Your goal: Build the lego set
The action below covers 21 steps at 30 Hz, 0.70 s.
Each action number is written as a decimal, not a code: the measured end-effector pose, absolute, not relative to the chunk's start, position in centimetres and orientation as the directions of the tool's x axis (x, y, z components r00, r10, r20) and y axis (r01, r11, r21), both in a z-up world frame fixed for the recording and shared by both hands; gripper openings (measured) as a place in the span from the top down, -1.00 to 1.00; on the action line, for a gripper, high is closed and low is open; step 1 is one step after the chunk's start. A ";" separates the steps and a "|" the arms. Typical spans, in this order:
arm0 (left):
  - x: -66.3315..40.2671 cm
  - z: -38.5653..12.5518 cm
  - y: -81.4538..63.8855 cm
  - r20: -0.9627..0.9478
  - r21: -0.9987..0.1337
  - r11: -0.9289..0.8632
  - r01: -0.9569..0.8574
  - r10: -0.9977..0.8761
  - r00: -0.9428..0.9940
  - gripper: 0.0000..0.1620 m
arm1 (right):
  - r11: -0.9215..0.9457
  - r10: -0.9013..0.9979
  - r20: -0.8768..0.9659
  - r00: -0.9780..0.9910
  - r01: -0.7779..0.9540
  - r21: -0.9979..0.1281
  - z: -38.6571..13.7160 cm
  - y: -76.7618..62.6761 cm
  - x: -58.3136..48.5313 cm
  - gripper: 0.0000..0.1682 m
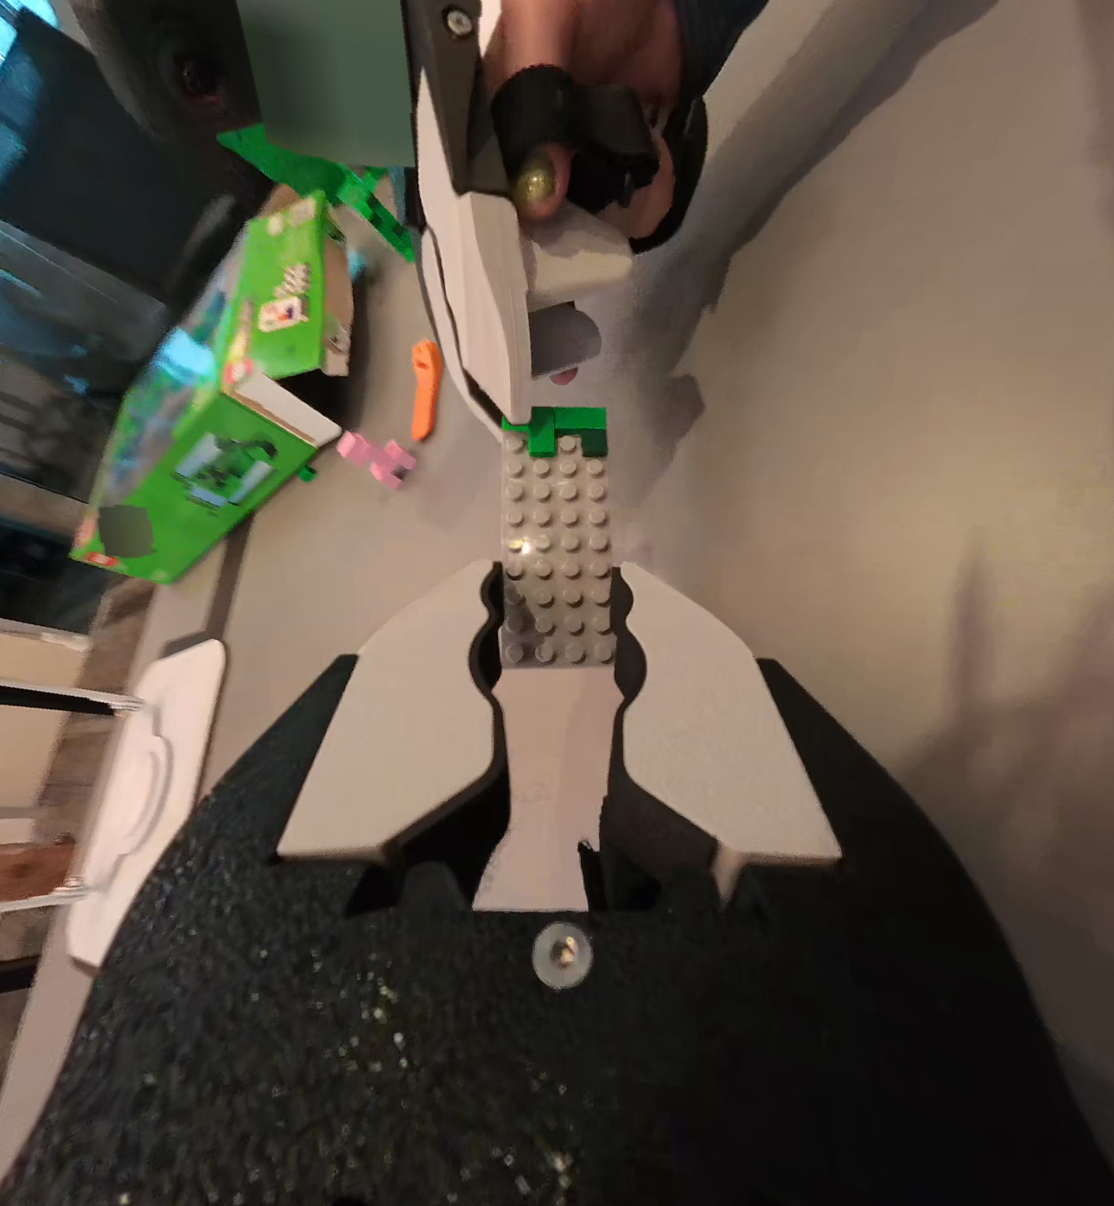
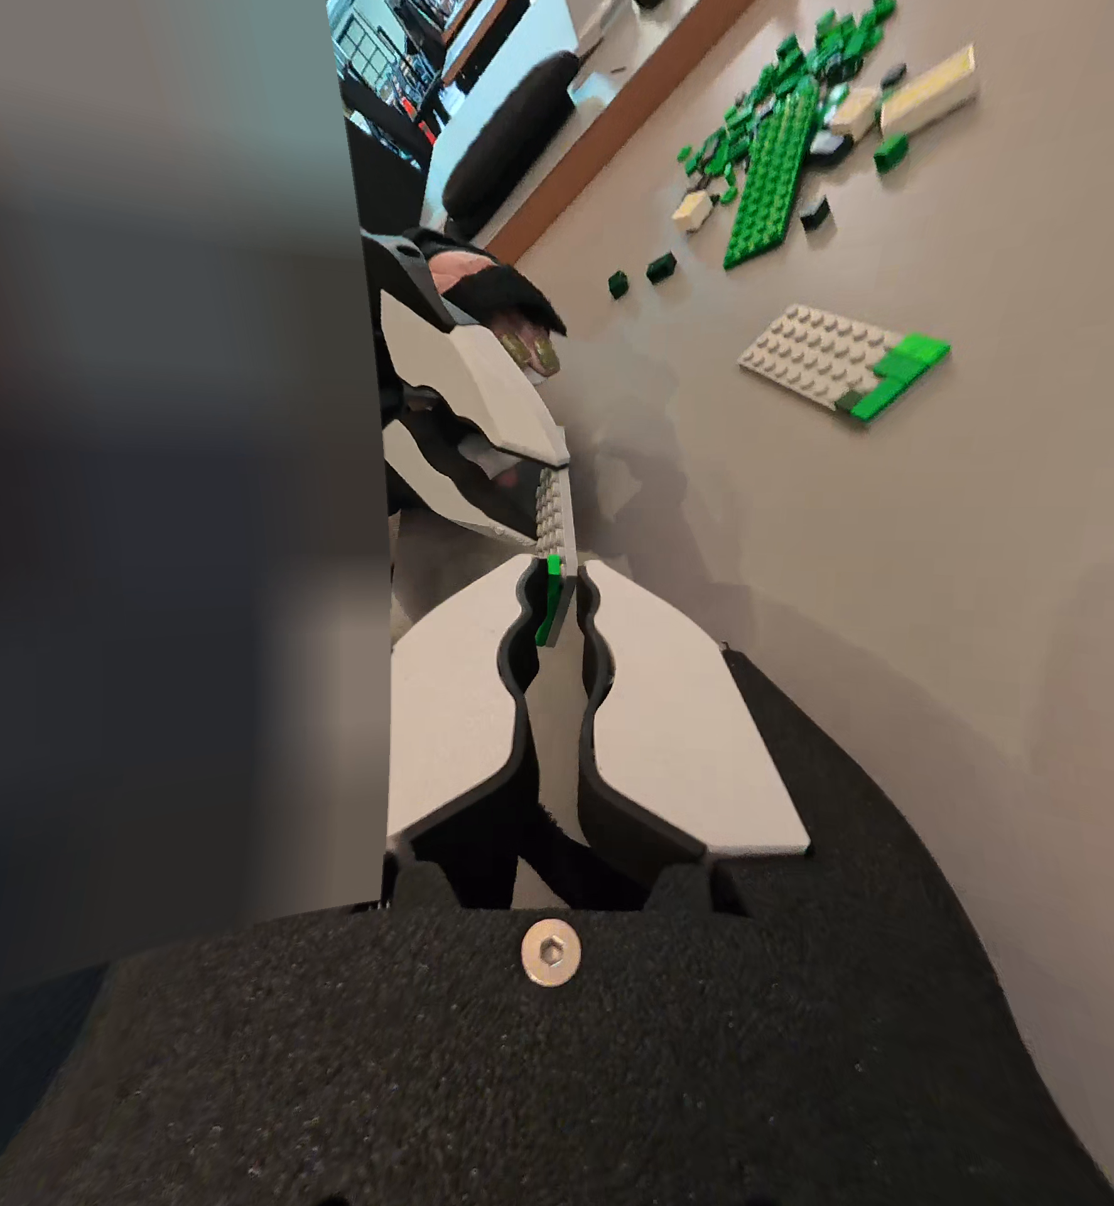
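Observation:
A grey studded plate (image 1: 557,522) is held above the table between both grippers. My left gripper (image 1: 557,574) is shut on its near end, fingers clamping its two long edges. Green pieces (image 1: 561,427) sit on its far end, where my right gripper (image 1: 515,417) comes in from above. In the right wrist view the plate (image 2: 554,515) is edge-on. My right gripper (image 2: 557,568) is shut on the end with the green piece (image 2: 551,607), and the left gripper (image 2: 561,463) holds the other end.
A second grey plate (image 2: 815,355) with green tiles (image 2: 900,378) lies on the table. Behind it are a long green plate (image 2: 773,176), loose green bricks (image 2: 802,65) and tan bricks (image 2: 933,91). Green boxes (image 1: 208,457), an orange tool (image 1: 425,391) and a pink figure (image 1: 378,460) lie to the left.

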<state>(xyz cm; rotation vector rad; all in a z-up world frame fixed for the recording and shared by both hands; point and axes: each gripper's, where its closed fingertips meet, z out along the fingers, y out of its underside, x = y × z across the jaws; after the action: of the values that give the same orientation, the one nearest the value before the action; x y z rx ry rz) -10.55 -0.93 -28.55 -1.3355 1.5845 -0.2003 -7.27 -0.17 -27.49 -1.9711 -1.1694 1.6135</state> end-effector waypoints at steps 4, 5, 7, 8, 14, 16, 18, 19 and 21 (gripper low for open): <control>-10.3 -27.4 -0.9 -0.665 -0.648 0.460 -0.606 -0.730 0.157 0.62 | -0.530 0.826 -0.564 -0.021 0.313 -0.788 -25.9 -0.3 -7.1 0.91; -10.2 -27.3 -0.9 -0.684 -0.639 0.478 -0.603 -0.712 0.160 0.62 | -0.511 0.839 -0.544 -0.030 0.300 -0.805 -25.7 -0.4 -7.1 0.91; -10.0 -27.3 -0.9 -0.702 -0.627 0.493 -0.603 -0.693 0.165 0.66 | -0.468 0.865 -0.500 -0.042 0.289 -0.835 -25.6 -0.5 -6.9 0.91; -9.9 -27.3 -0.9 -0.701 -0.633 0.491 -0.599 -0.692 0.173 0.67 | -0.449 0.876 -0.479 -0.048 0.280 -0.849 -25.6 -0.5 -6.9 0.91; -9.7 -27.5 -0.7 -0.492 -0.789 0.313 -0.529 -0.837 0.240 0.60 | -0.361 0.915 -0.396 -0.083 0.275 -0.891 -26.1 -0.7 -6.6 0.92; -9.9 -27.7 -0.4 -0.373 -0.843 0.206 -0.497 -0.890 0.264 0.49 | -0.324 0.927 -0.363 -0.095 0.283 -0.903 -26.5 -0.9 -6.9 0.92; -9.7 -28.4 -0.7 -0.257 -0.866 0.112 -0.487 -0.936 0.240 0.45 | -0.289 0.937 -0.329 -0.115 0.276 -0.917 -26.7 -1.2 -7.2 0.92; -9.5 -28.8 -1.1 -0.198 -0.873 0.072 -0.482 -0.956 0.216 0.46 | -0.269 0.942 -0.310 -0.129 0.263 -0.927 -26.6 -1.3 -7.3 0.92; -9.1 -29.3 -1.9 -0.125 -0.878 0.027 -0.477 -0.977 0.175 0.61 | -0.219 0.953 -0.261 -0.156 0.243 -0.945 -26.3 -1.7 -7.7 0.92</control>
<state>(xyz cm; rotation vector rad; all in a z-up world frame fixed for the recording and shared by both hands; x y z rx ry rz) -9.09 -1.85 -29.26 -1.5822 1.4298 -0.7235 -7.68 -1.68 -26.29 -1.4703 -1.3944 1.4220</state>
